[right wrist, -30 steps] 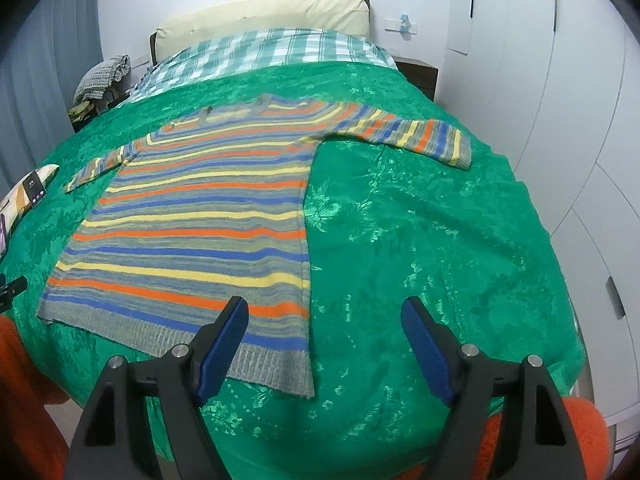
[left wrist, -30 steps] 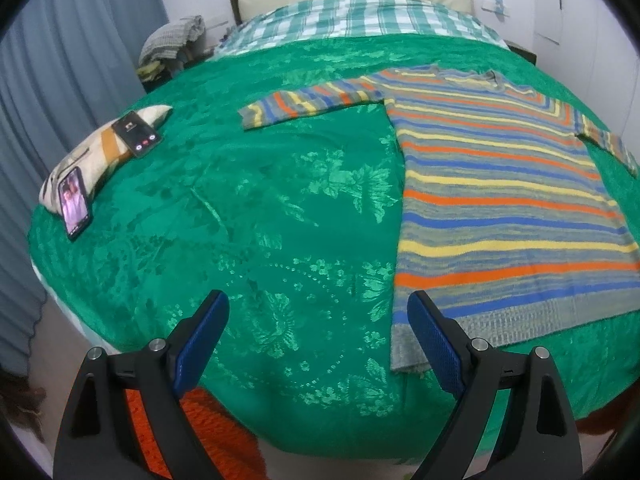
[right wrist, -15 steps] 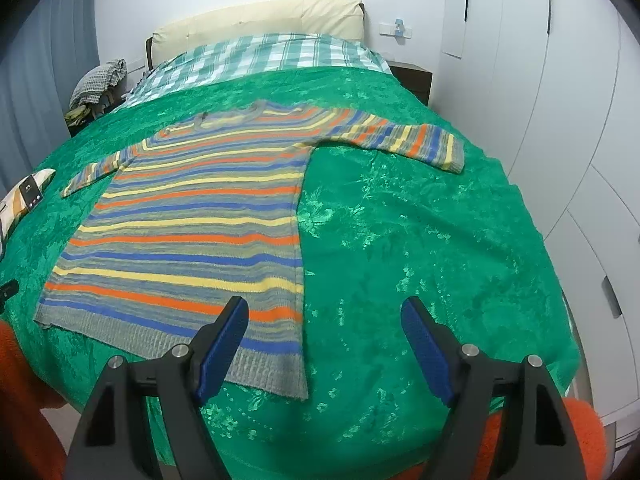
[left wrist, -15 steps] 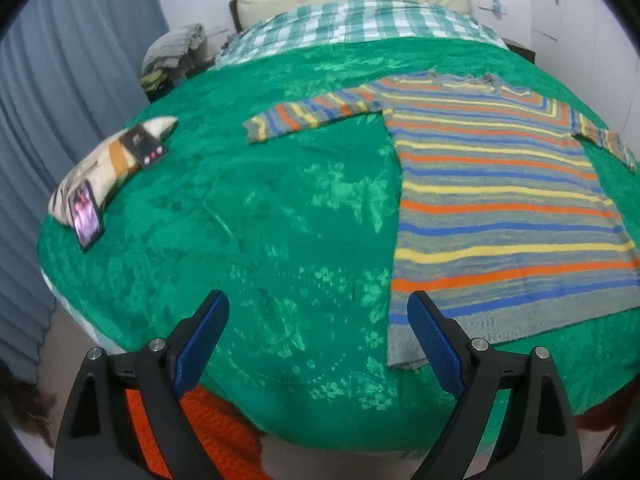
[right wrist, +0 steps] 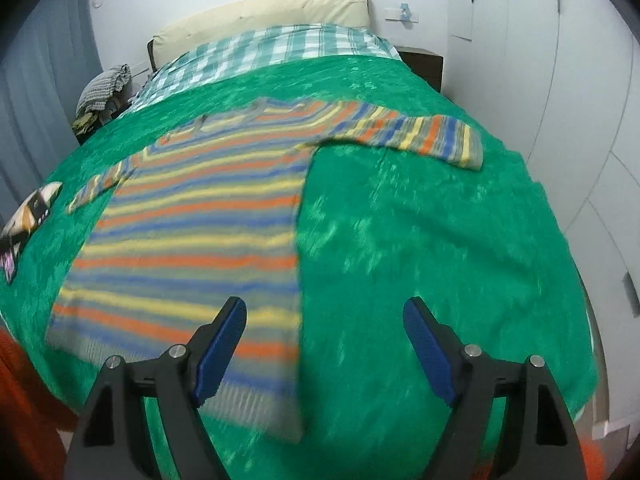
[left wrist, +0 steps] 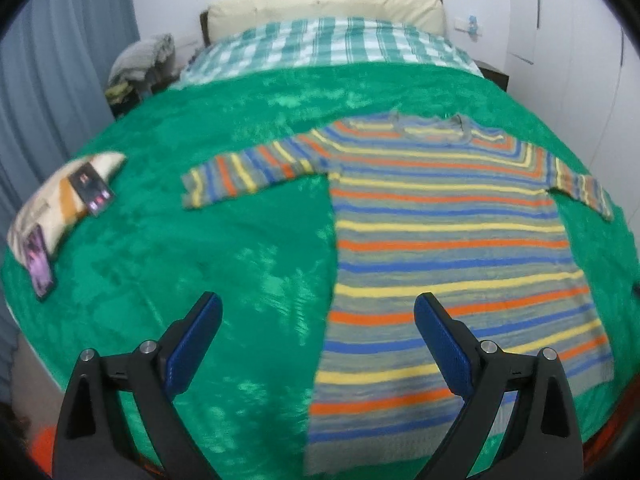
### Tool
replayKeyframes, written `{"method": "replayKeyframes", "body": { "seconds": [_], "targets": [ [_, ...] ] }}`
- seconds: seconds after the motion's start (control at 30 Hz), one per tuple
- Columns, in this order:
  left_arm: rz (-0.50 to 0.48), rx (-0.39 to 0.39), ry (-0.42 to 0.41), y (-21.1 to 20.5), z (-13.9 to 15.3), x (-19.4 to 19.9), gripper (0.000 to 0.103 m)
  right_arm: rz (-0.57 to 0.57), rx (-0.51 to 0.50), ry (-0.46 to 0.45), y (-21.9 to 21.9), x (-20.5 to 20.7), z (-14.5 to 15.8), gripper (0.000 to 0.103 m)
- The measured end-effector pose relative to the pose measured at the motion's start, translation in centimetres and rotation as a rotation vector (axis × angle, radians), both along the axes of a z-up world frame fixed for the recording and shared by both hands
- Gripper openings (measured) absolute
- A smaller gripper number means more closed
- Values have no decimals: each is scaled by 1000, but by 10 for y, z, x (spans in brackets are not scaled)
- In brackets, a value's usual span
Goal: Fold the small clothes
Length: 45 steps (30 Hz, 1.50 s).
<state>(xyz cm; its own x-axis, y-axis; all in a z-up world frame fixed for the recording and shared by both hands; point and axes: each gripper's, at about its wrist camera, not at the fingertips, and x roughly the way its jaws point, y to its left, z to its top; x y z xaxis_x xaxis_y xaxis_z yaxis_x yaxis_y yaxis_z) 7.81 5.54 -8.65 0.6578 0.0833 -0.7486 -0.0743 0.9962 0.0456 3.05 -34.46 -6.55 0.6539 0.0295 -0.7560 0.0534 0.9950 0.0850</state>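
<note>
A striped sweater (left wrist: 448, 240) in grey, blue, yellow and orange lies flat, face up, on a green bedspread (left wrist: 200, 240), sleeves spread to both sides. It also shows in the right wrist view (right wrist: 200, 220). My left gripper (left wrist: 318, 344) is open and empty above the sweater's lower left edge. My right gripper (right wrist: 324, 348) is open and empty above the sweater's lower right edge. Neither touches the cloth.
A small pillow (left wrist: 60, 200) with two phones (left wrist: 92, 188) on it lies at the bed's left edge. A checked sheet (left wrist: 328, 44) and a cream headboard cushion lie at the far end. A pile of clothes (left wrist: 140, 64) sits far left. White wardrobe doors (right wrist: 560, 120) stand to the right.
Both grippers have moved forward over the bed toward the sweater's hem, the left one also shifting right. Both stay open. The sweater has not moved.
</note>
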Motion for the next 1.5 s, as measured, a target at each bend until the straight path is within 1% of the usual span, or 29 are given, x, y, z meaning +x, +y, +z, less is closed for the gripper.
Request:
{"method": "replayKeyframes", "body": {
  "seconds": [0.07, 0.13, 0.2, 0.27, 0.33, 0.37, 0.43, 0.5, 0.57, 0.67, 0.8, 0.83, 0.87, 0.9, 0.93, 0.97, 1.0, 1.03, 1.07, 1.1, 1.13, 1.2, 1.27, 1.3, 1.33, 1.37, 1.4, 1.47, 1.5],
  "targets": [
    [5, -11, 16, -1, -18, 1, 97, -35, 57, -29, -29, 26, 9, 80],
    [11, 13, 33, 0, -33, -1, 97, -88, 133, -43, -66, 56, 14, 80],
    [17, 29, 65, 1, -41, 0, 97, -162, 202, -36, -108, 86, 11, 80],
    [29, 14, 61, 4, -39, 5, 97, -253, 272, -5, -152, 115, 1, 80],
    [48, 15, 23, 6, -34, 11, 97, -314, 354, 26, -184, 135, -11, 80],
    [52, 20, 19, 7, -34, 14, 97, -346, 417, 43, -202, 146, -19, 80],
    [63, 30, 23, 7, -38, 20, 97, -395, 496, 59, -221, 157, -32, 79],
    [67, 28, 39, 9, -44, 25, 97, -422, 552, 52, -232, 167, -40, 79],
    [71, 24, 55, 9, -49, 30, 97, -436, 557, 46, -238, 177, -44, 75],
    [70, 31, 58, 7, -53, 33, 97, -425, 514, 24, -242, 193, -42, 73],
    [55, 60, 70, 0, -59, 35, 97, -399, 478, 99, -239, 214, -60, 69],
    [52, 63, 73, -1, -61, 36, 97, -380, 455, 108, -237, 218, -62, 61],
    [49, 67, 76, -2, -63, 37, 97, -359, 433, 119, -233, 221, -63, 48],
    [47, 71, 79, -4, -64, 37, 97, -329, 399, 154, -227, 226, -63, 18],
    [43, 74, 78, -4, -65, 37, 97, -315, 366, 187, -224, 230, -62, 5],
    [41, 82, 75, -5, -67, 36, 97, -318, 339, 190, -222, 231, -58, 5],
    [44, 95, 74, -6, -68, 36, 97, -326, 285, 185, -217, 233, -47, 5],
    [46, 100, 74, -6, -68, 36, 97, -327, 214, 166, -208, 235, -31, 5],
    [44, 94, 64, -5, -67, 35, 97, -308, 167, 140, -197, 239, -15, 5],
    [41, 89, 50, -4, -66, 34, 97, -273, 143, 106, -183, 240, 3, 5],
    [40, 91, 37, -3, -65, 33, 97, -235, 146, 74, -170, 241, 18, 5],
    [33, 100, 21, -3, -65, 32, 97, -119, 197, 18, -128, 249, 55, 5],
    [28, 119, 16, -3, -66, 33, 97, -5, 243, 4, -80, 261, 78, 5],
    [25, 118, 11, -3, -66, 33, 97, 65, 263, 3, -46, 270, 88, 5],
    [24, 114, -3, -2, -64, 32, 97, 126, 279, 4, -15, 278, 93, 5],
    [24, 116, -10, 0, -64, 31, 97, 161, 286, 5, 6, 283, 95, 5],
    [26, 126, -15, 2, -64, 30, 97, 202, 287, 10, 36, 291, 94, 5],
    [29, 133, -15, 5, -65, 30, 97, 253, 292, 27, 83, 302, 84, 7],
    [31, 131, -13, 7, -65, 29, 97, 276, 323, 40, 100, 307, 77, 10]
  ]
}}
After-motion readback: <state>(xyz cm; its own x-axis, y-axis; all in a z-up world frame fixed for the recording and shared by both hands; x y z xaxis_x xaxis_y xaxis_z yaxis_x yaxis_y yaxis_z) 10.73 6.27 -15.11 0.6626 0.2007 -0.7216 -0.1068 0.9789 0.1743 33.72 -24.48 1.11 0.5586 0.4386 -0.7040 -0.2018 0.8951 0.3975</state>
